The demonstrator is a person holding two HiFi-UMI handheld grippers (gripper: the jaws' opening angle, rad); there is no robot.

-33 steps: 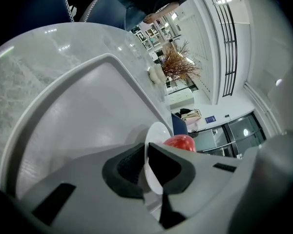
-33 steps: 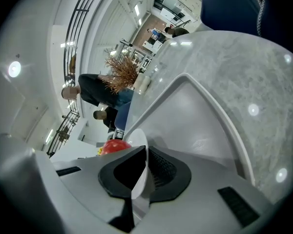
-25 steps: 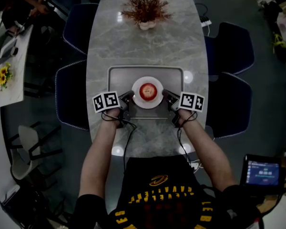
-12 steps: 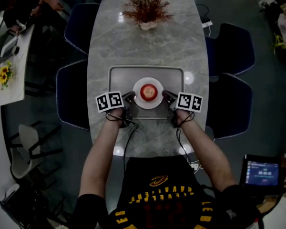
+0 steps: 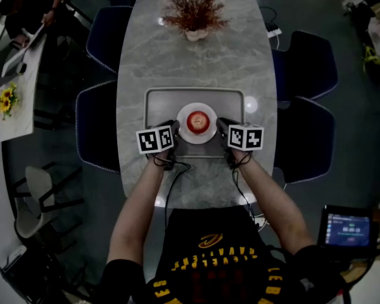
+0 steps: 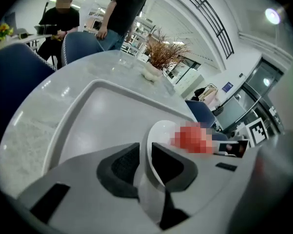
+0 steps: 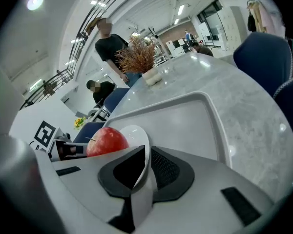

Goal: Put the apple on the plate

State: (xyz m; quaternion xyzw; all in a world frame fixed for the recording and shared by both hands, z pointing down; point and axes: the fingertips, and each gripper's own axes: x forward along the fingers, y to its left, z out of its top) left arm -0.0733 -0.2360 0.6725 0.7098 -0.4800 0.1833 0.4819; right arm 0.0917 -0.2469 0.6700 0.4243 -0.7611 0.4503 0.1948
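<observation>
Since the earlier frames both tools have rolled at the wrist. The left cube (image 5: 157, 139) and the right cube (image 5: 246, 137) now sit closer in toward the plate (image 5: 197, 139) and are turned to a new angle, while the hands have not shifted along the worktop (image 5: 196, 62). The plate and the apple (image 5: 198, 120) lie where they lay before.

The left tool (image 6: 145, 160) has just been opening. Its jaws stand a little apart with the plate's left rim between them, and the pads do not seem to press on it. In the left gripper view the rim rises on edge through the gap, with the apple just behind it.

The right tool (image 7: 145, 165) is clamped on the plate's right rim. In the right gripper view both dark pads lie flat against the thin white edge, with no gap showing on either side.

The apple sits upright in the middle of the plate. The plate is in the near half of the grey tray (image 5: 158, 103), midway between its left and right walls. The tray lies on the near part of the marble worktop.
</observation>
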